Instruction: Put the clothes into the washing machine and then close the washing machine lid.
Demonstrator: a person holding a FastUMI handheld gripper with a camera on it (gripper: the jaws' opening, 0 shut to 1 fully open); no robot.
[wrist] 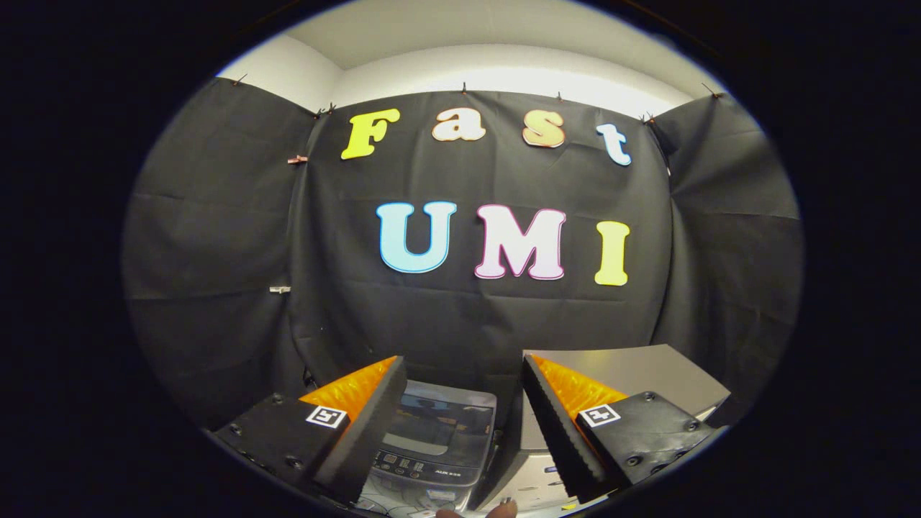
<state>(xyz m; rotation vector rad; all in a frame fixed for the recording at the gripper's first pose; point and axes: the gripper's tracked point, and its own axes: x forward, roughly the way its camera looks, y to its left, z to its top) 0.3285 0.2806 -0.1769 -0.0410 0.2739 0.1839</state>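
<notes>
Between the two fingers of the tongs (pixel 460 424), which stand wide apart and hold nothing, the gripper view looks down on a small washing machine (pixel 435 439) with its tinted lid (pixel 440 417) lying flat and its control panel toward the camera. Just beside it on the right stands a grey box (pixel 633 370). No clothes can be made out, so I judge loading either done or not begun; I cannot tell which. Black cloth (pixel 216 252) walls the booth, a white ceiling (pixel 504 65) above.

A grey box-shaped unit (pixel 633 370) stands against the black cloth wall (pixel 460 324) (pinned along its top with small clips), under a white ceiling (pixel 504 36).
</notes>
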